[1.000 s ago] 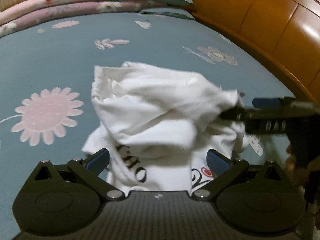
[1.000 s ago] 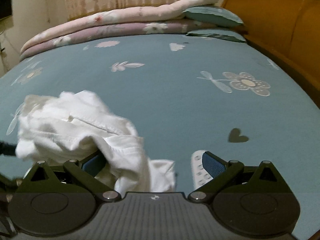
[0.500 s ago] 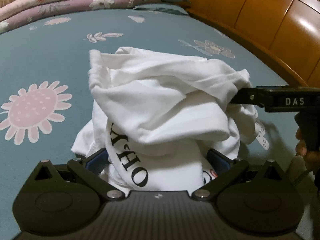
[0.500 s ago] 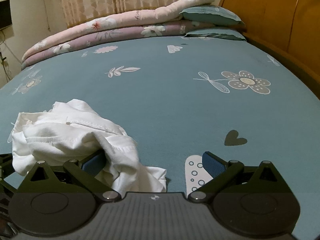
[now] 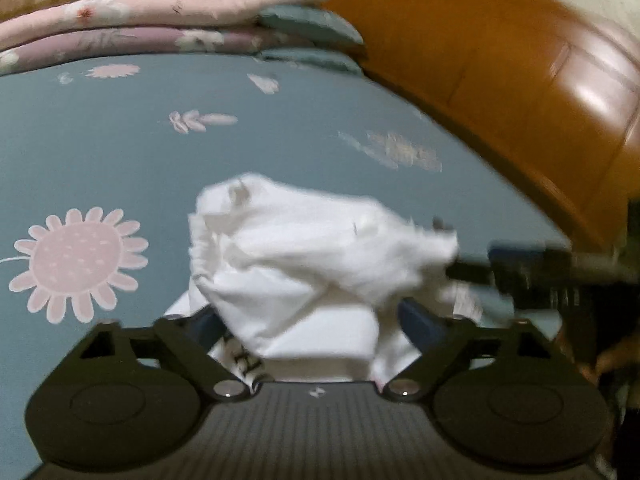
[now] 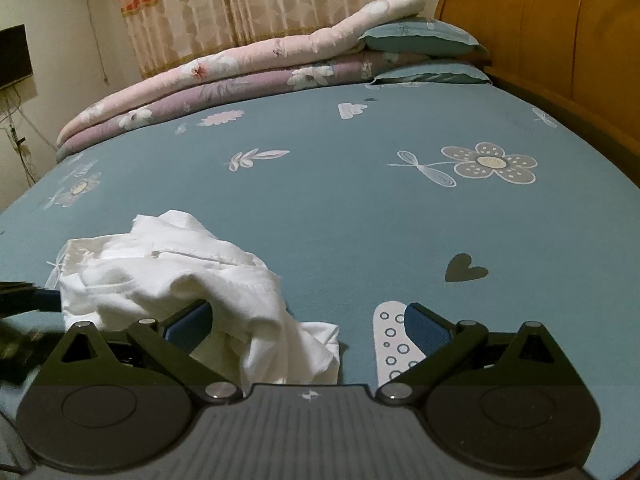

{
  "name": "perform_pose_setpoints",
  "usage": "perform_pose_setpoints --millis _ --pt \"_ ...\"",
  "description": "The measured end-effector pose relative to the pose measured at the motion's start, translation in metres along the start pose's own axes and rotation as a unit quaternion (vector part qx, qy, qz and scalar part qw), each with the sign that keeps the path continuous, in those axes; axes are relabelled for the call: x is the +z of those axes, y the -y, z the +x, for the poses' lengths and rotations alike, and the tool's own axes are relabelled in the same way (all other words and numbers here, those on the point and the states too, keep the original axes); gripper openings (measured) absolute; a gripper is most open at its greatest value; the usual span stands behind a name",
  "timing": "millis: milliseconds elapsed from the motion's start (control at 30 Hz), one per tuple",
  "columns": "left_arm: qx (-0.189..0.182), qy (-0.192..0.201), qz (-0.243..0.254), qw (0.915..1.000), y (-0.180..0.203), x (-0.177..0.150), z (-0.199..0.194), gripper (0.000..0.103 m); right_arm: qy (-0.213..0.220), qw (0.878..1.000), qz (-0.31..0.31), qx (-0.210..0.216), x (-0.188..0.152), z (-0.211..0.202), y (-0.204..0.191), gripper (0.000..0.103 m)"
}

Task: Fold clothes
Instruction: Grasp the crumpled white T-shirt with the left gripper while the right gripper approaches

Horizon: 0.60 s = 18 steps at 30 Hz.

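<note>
Nothing is folded: the white T-shirt [image 5: 320,264] lies crumpled on the bed [image 6: 360,208]. The left gripper [image 5: 316,320] has jaws closing with cloth bunched between them. The right gripper [image 6: 308,320] stands open, cloth against its left jaw only. Next job: find an edge and spread it flat.

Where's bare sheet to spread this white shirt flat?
Widest bare patch: from the white shirt out to the grey flower print and the headboard. Crowded along the far edge: stacked quilts and pillows.
</note>
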<state>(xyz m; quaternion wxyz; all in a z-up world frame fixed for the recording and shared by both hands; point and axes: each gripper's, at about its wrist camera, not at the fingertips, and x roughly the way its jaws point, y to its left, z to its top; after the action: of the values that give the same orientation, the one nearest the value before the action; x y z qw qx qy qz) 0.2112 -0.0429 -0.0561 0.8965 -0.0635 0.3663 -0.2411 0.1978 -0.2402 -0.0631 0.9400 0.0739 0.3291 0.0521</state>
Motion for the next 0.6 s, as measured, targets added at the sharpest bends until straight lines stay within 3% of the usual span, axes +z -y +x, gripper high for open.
perform_pose_setpoints --millis 100,233,467,600 --pt "-0.024 0.035 0.002 0.9991 0.001 0.015 -0.007 0.085 0.008 1.000 -0.006 -0.005 -0.002 -0.009 0.001 0.103" --pt "-0.026 0.046 0.034 0.9980 0.006 0.030 -0.003 0.077 0.008 1.000 0.002 -0.007 -0.003 -0.012 0.004 0.103" --pt "-0.061 0.049 0.052 0.9955 0.003 0.004 -0.016 0.076 0.007 1.000 -0.001 0.000 -0.005 -0.014 0.001 0.103" --pt "-0.043 0.044 0.058 0.9964 0.001 -0.005 -0.013 0.078 0.003 1.000 0.000 0.007 -0.007 -0.014 -0.002 0.103"
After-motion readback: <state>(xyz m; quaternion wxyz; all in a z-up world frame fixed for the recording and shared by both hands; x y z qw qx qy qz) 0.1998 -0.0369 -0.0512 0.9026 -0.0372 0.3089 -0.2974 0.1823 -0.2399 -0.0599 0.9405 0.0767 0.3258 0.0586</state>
